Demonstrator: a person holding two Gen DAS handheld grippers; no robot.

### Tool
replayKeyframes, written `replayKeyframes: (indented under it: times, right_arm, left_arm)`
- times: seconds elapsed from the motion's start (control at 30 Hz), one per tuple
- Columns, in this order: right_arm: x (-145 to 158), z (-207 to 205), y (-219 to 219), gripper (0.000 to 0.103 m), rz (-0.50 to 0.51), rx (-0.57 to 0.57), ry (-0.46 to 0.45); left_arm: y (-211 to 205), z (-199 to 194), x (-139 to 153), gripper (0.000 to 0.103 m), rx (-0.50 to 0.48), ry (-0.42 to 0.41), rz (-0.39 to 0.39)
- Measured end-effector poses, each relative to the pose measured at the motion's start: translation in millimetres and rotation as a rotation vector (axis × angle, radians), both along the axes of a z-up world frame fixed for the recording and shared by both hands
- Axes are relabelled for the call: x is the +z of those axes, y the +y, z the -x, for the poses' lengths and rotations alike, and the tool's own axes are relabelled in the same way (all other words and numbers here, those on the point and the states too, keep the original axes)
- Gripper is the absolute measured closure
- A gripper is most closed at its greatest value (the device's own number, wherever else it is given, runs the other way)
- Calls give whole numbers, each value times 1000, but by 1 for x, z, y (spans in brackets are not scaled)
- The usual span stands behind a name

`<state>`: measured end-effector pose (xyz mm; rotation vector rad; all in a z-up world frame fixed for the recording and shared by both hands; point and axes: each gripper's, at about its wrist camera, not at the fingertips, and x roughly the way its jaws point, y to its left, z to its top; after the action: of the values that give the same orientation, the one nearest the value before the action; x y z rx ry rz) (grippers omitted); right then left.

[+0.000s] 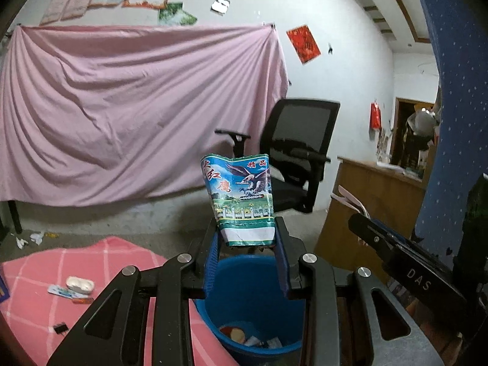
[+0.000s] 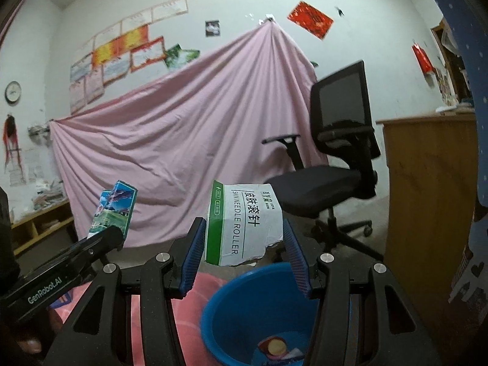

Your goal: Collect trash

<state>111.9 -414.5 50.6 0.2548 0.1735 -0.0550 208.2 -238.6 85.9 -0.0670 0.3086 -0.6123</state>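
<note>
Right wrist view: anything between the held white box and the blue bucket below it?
Nothing. In the right wrist view the white box hangs over the blue bucket rim with only floor behind the gap.

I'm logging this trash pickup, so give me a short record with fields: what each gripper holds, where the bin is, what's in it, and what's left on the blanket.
left gripper: shut on eagle-print packet
right gripper: shut on torn white-and-green box
bin: blue bucket, below both grippers, beside pink checked blanket
bin contents: a few scraps at the bottom
on blanket: white case, flat wrapper, small dark item
</note>
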Motion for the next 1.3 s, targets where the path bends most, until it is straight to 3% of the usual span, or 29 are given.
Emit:
replayKeyframes:
  times: [0.33,0.7,0.8,0.97,1.1,1.3]
  right_arm:
    - [-18,-18,-11,53,-31,-5,129]
    - [-35,-33,-21,52,-73,-2,227]
    - [-41,-39,-24,52,-92,5,256]
    - [-47,-41,-29,50,-123,9,280]
    - [-44,-39,-28,45,-126,12,258]
    - [-34,-33,-17,23,-89,6,178]
  left_arm:
    - [-26,-29,-29,74,-35,201,-78]
    - [-34,-42,-44,72,-46,295,-118]
    - [-33,-48,-49,59,-37,331,-120]
    - [-24,-55,-55,57,-20,391,-95]
    - [-10,-57,-52,46,11,392,-62]
    - [22,-51,-41,27,77,362,9]
